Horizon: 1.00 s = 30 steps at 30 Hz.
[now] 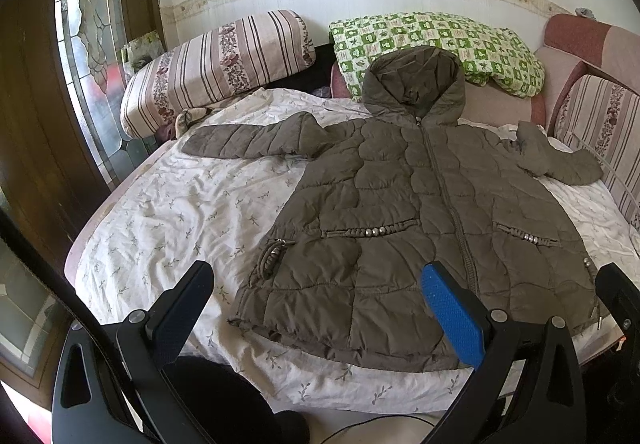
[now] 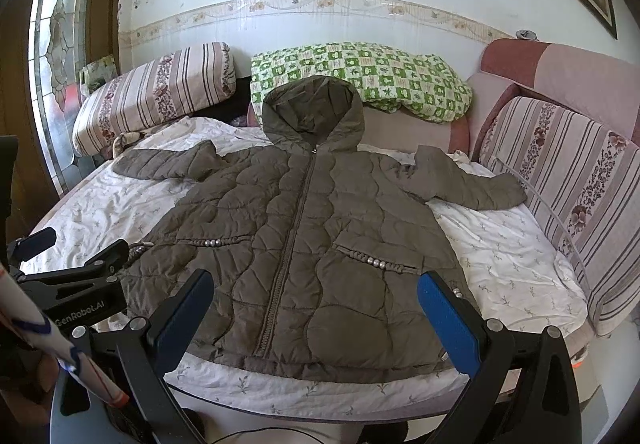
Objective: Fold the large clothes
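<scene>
One garment is under inspection: a brown quilted jacket lying front-up and zipped on the bed sheet, hood toward the wall, hem at the near edge of the bed. Both sleeves are spread outward; the left sleeve lies flat toward the striped bolster, the right sleeve reaches toward the striped side cushion. No fold is yet made.

Left gripper hangs above the hem's left half, jaws spread wide, holding nothing. Right gripper hangs above the hem's centre and right half, jaws likewise spread and empty.

Assessment: the jacket appears padded, soft and bulky, likely light for its size but springy, so folds may rebound. The shell looks smooth and probably slippery; a shallow pinch could slide off. Firmest holds are judged to be the stitched hem corners, the sleeve cuffs and the shoulder seams, where layers are thin enough for the jaws to close through. Beaded pocket trims should be avoided.
</scene>
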{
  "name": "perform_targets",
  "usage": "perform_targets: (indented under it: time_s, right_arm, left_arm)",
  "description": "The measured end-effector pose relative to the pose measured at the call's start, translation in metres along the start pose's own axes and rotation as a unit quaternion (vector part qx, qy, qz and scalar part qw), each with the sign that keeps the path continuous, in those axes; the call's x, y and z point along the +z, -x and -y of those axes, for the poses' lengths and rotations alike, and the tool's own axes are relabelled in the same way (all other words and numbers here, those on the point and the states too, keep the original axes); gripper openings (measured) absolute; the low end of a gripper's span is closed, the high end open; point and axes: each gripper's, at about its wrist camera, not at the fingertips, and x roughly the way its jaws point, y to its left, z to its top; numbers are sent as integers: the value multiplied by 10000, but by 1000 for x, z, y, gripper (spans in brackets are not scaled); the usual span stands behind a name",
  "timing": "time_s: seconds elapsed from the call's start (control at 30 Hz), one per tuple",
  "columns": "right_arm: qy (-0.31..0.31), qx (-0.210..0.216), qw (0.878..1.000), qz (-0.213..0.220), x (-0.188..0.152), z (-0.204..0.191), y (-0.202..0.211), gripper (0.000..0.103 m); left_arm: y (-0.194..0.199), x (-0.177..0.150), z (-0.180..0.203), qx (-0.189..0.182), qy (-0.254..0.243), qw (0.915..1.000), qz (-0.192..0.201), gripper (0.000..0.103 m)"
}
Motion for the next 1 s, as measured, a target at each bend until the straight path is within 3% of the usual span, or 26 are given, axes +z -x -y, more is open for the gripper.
perform_targets:
  time_s: [0.33,0.5,0.8,1.0]
  right_arm:
    - [-126,111,9995,258,5,9,22,103]
    - [-381,160,9983,404,19,35,30,103]
    - [-534,-722,9911,982,69,92,42,103]
    - [-634,-886,9903,863,94,116,20,103]
  left_arm:
    - [29,5,4,119,-44,9998,183,103]
    - [35,21,4,86,-5,9996,263,103]
    - [20,95,5,23,154,9961,874,103]
    - [-15,128,16,-99,293,9959,845,103]
